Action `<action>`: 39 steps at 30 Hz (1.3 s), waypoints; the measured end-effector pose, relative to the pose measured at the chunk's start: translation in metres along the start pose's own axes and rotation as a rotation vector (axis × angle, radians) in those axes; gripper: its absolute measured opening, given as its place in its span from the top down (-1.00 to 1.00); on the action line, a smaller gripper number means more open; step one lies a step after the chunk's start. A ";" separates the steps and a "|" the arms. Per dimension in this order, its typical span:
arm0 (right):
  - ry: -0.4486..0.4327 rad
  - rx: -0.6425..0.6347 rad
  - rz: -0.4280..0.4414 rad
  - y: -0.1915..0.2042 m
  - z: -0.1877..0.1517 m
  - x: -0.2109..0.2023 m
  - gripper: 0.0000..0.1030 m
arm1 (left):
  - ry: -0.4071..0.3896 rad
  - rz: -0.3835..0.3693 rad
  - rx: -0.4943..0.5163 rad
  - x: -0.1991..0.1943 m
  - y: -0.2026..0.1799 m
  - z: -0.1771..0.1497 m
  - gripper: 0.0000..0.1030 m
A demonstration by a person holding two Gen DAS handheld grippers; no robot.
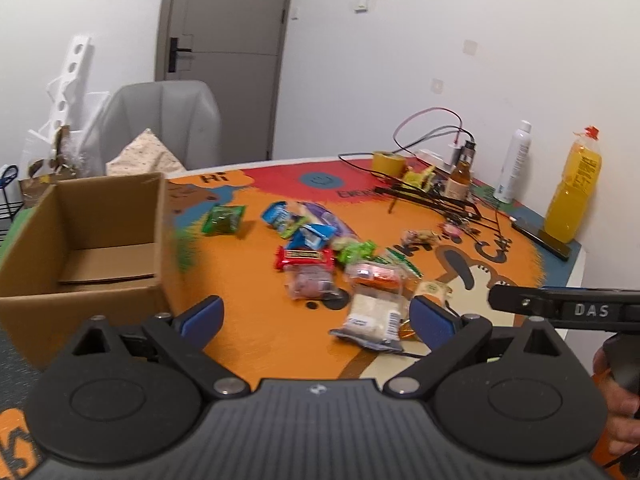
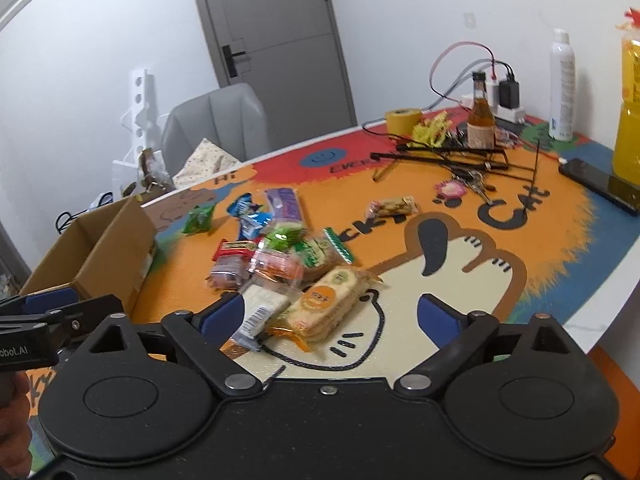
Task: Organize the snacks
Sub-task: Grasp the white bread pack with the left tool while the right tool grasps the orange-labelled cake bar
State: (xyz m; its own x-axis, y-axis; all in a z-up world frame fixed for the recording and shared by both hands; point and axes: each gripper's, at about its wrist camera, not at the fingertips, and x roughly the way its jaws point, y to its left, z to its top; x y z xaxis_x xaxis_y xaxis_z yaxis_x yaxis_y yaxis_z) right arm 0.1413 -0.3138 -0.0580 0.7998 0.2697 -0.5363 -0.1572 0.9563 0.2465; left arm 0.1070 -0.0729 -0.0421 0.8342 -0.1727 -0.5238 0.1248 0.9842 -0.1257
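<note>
While both grippers hang over the mat (image 1: pixel 256 320), nothing is caught in either. At the far left the box (image 1: pixel 86 240) stands open-topped, its floor bare apart from folded flaps. Right of it a green packet (image 1: pixel 223 219) lies alone, clear of the rest. Next comes the snack pile (image 1: pixel 320 256): blue packets (image 1: pixel 298 226) and a purple pack (image 2: pixel 285 204) at the back, a red bar (image 1: pixel 304 259) in the middle, a clear orange packet (image 1: pixel 374 274) beside it. At the near edge lies a white packet (image 1: pixel 370 318).

The left gripper (image 1: pixel 316 318) stands wide, its blue pads (image 1: pixel 206 316) well apart; the white packet shows between them, but the pads do not press it.

The right gripper (image 2: pixel 332 314) also stands wide (no pad touches a wrapper). Between its pads (image 2: pixel 224 314) sits a cracker pack (image 2: pixel 326 302), with the white packet just beside the left pad. In the left wrist view the right gripper enters from the right edge, a hand (image 1: pixel 618 408) behind it.

Farther right a peanut packet (image 2: pixel 392 207) lies apart from the pile. Beyond it are a tape roll (image 2: pixel 402 119), a brown bottle (image 2: pixel 480 120), a tangle of cables (image 2: pixel 452 152), a white can (image 2: pixel 562 88), a phone (image 2: pixel 600 185) and a yellow bottle (image 2: pixel 630 120).
</note>
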 end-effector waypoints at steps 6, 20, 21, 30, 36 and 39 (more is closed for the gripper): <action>0.014 0.033 -0.014 -0.010 0.002 0.016 -0.66 | 0.052 -0.035 -0.016 0.032 -0.005 -0.001 -0.70; 0.106 0.108 0.036 -0.033 0.000 0.056 -0.19 | 0.167 -0.104 -0.029 0.096 -0.020 -0.005 -0.37; 0.112 0.115 0.037 -0.034 -0.001 0.058 -0.18 | 0.174 -0.107 -0.028 0.099 -0.022 -0.006 -0.36; 0.151 0.140 0.055 -0.038 0.000 0.076 -0.06 | 0.206 -0.100 -0.013 0.123 -0.029 -0.011 -0.34; 0.170 0.135 0.070 -0.028 0.001 0.090 -0.11 | 0.224 -0.074 0.021 0.128 -0.030 -0.017 -0.26; 0.160 0.121 0.048 -0.019 0.004 0.097 -0.19 | 0.211 -0.062 0.005 0.126 -0.028 -0.019 -0.21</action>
State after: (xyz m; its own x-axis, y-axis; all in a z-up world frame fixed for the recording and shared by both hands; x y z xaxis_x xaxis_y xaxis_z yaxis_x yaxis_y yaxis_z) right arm 0.2240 -0.3066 -0.1119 0.6894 0.3382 -0.6406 -0.1147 0.9241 0.3645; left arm 0.1983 -0.1227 -0.1201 0.6937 -0.2371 -0.6801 0.1755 0.9714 -0.1598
